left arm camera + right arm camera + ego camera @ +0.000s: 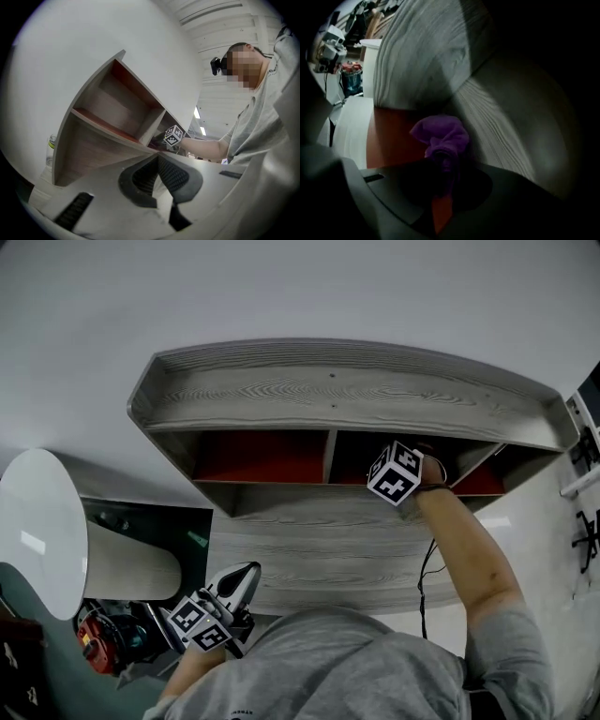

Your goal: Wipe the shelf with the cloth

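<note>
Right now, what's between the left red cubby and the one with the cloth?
An upright grey divider stands between them, clearest in the head view.

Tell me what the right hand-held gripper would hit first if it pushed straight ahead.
Its purple cloth leads, clamped in the right hand-held gripper. That would probably meet the shelf's wood-grain panel beside the red surface first; depth is unclear.
</note>
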Demonstrator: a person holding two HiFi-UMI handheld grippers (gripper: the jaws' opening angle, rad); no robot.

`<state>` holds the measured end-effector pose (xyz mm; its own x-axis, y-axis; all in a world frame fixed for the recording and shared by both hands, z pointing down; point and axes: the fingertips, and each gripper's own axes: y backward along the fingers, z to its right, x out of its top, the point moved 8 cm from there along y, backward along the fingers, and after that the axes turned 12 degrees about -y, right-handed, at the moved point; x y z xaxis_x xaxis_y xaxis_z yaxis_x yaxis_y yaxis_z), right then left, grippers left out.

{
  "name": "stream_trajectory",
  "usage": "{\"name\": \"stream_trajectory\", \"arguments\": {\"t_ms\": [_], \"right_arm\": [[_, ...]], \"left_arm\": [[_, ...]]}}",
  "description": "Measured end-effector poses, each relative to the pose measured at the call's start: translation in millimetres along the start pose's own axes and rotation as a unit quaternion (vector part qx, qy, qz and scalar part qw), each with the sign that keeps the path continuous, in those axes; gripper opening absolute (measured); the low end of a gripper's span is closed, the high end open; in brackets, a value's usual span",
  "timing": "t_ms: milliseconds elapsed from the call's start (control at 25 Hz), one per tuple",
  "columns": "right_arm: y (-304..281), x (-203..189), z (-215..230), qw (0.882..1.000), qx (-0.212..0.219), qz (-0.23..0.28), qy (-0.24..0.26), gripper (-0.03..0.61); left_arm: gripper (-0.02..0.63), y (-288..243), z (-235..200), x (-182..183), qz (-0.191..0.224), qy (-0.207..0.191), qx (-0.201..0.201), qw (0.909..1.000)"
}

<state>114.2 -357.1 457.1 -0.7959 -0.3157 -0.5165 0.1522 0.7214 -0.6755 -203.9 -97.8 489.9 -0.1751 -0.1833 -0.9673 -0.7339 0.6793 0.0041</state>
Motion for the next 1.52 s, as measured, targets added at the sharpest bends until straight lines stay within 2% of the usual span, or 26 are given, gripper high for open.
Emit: {"name": "stream_trajectory", "arguments": {"t_ms": [120, 200, 280, 400, 440, 480, 520, 560, 600, 680, 720, 760, 800, 880, 1000, 1080, 1160, 1240, 1320, 1400, 1520], "right_arm": [[3.9, -52.5, 38.2, 0.994, -0.052, -0.092, 0.022, 0.064], [4.9, -73.5, 53.0, 0.982, -0.082, -0.156, 0.063, 0.064], [2.5, -82.2, 54.8, 0.959, -0.115, -0.223, 0.132, 0.063], [-4.5, -94.1, 55.0, 0.908, -0.151, -0.323, 0.219, 0.061], [-6.4, -98.1, 56.2, 0.896, -0.153, -0.344, 0.234, 0.061], [-7.3, -100.3, 57.5, 0.891, -0.151, -0.355, 0.240, 0.063], [-6.2, -99.7, 58.2, 0.893, -0.146, -0.354, 0.238, 0.063], [-1.9, -95.3, 57.4, 0.902, -0.139, -0.340, 0.226, 0.061], [6.6, -85.4, 53.7, 0.921, -0.129, -0.307, 0.202, 0.061], [34.3, -49.6, 34.8, 0.974, -0.079, -0.182, 0.110, 0.063], [49.1, -28.2, 19.9, 0.993, -0.036, -0.104, 0.052, 0.063], [60.7, -8.6, 2.6, 0.999, 0.012, -0.032, -0.003, 0.063], [67.4, 7.3, -15.9, 0.997, 0.058, 0.026, -0.047, 0.063], [67.9, 28.1, -51.3, 0.985, 0.113, 0.093, -0.090, 0.063], [61.5, 41.8, -86.4, 0.982, 0.110, 0.120, -0.091, 0.063], [59.8, 41.3, -92.7, 0.983, 0.100, 0.121, -0.099, 0.063], [54.5, 38.2, -95.3, 0.981, 0.119, 0.108, -0.111, 0.063], [50.9, 33.9, -98.3, 0.983, 0.125, 0.093, -0.095, 0.064], [53.8, 21.6, -93.6, 0.988, 0.109, 0.077, -0.075, 0.064], [59.6, -5.0, -76.7, 0.990, 0.091, 0.060, -0.086, 0.064], [73.2, -63.6, -38.3, 0.990, 0.048, 0.025, -0.131, 0.064]], "left_arm": [[0.024, -17.0, 9.9, -1.2, 0.003, 0.004, -0.014, 0.9999], [0.023, -27.6, 14.9, -2.3, 0.006, 0.007, -0.022, 0.9997], [0.023, -35.8, 19.1, -2.3, 0.007, 0.008, -0.030, 0.9995], [0.025, -41.8, 22.8, -0.3, 0.012, 0.007, -0.036, 0.9992], [0.023, -42.1, 22.9, 0.7, 0.015, 0.007, -0.037, 0.9992], [0.024, -41.5, 22.6, 1.7, 0.017, 0.007, -0.036, 0.9992], [0.024, -39.8, 21.8, 2.4, 0.020, 0.006, -0.035, 0.9992], [0.024, -37.0, 20.7, 2.8, 0.021, 0.006, -0.032, 0.9992], [0.025, -33.5, 19.1, 2.9, 0.023, 0.007, -0.029, 0.9993], [0.023, -25.8, 14.5, 3.3, 0.025, 0.009, -0.022, 0.9994], [0.025, -22.5, 11.9, 4.1, 0.026, 0.009, -0.019, 0.9994], [0.024, -19.5, 9.7, 5.1, 0.028, 0.010, -0.016, 0.9994], [0.023, -16.8, 8.2, 6.4, 0.030, 0.009, -0.014, 0.9994], [0.024, -11.7, 7.3, 9.7, 0.033, 0.007, -0.012, 0.9994], [0.025, -4.7, 7.3, 14.5, 0.029, 0.001, -0.013, 0.9995], [0.024, -0.9, 7.6, 14.6, 0.022, 0.000, -0.013, 0.9997], [0.023, 0.3, 9.1, 12.7, 0.013, 0.001, -0.011, 0.9999], [0.023, -4.0, 14.6, 10.1, 0.004, 0.004, -0.012, 0.9999], [0.024, -13.4, 24.4, 8.7, 0.000, 0.003, -0.020, 0.9998], [0.025, -24.2, 34.1, 8.4, -0.003, -0.002, -0.031, 0.9995], [0.025, -38.5, 45.7, 6.4, -0.005, -0.004, -0.043, 0.9990]]}}
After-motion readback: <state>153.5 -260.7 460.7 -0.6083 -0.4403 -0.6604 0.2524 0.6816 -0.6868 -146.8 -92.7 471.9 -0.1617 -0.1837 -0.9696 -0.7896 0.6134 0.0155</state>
